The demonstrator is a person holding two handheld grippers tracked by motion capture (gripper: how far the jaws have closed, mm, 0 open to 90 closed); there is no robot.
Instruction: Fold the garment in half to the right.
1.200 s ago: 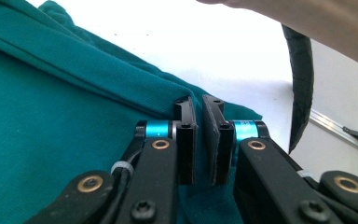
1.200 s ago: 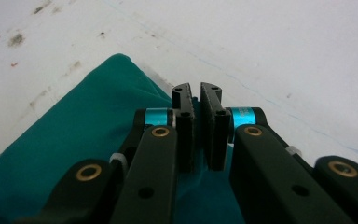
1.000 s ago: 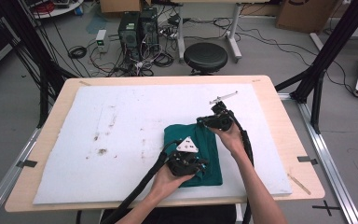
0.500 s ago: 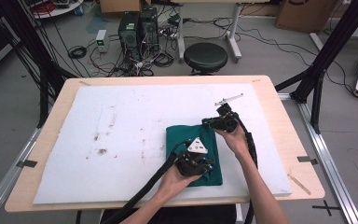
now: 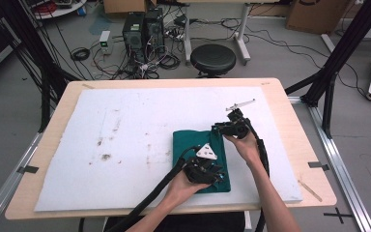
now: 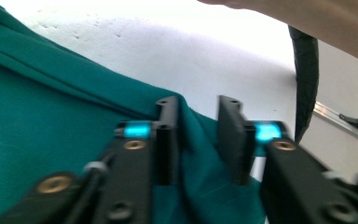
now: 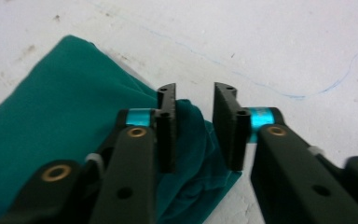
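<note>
White padded table top [image 5: 125,125], black stool [image 5: 213,59], cabled floor [image 5: 140,58]

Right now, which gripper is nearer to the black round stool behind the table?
Right. The right gripper is at the green cloth's far corner, on the side toward the stool; the left gripper is at the cloth's near edge, closer to the person.

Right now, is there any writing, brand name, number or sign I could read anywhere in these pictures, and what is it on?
None can be read.
Cardboard box on the floor, far right: a dark printed mark, too small and blurred to read.
Computer towers beyond the table: no legible label.
Green cloth, white table cover, left gripper and right gripper: no text on them.
</note>
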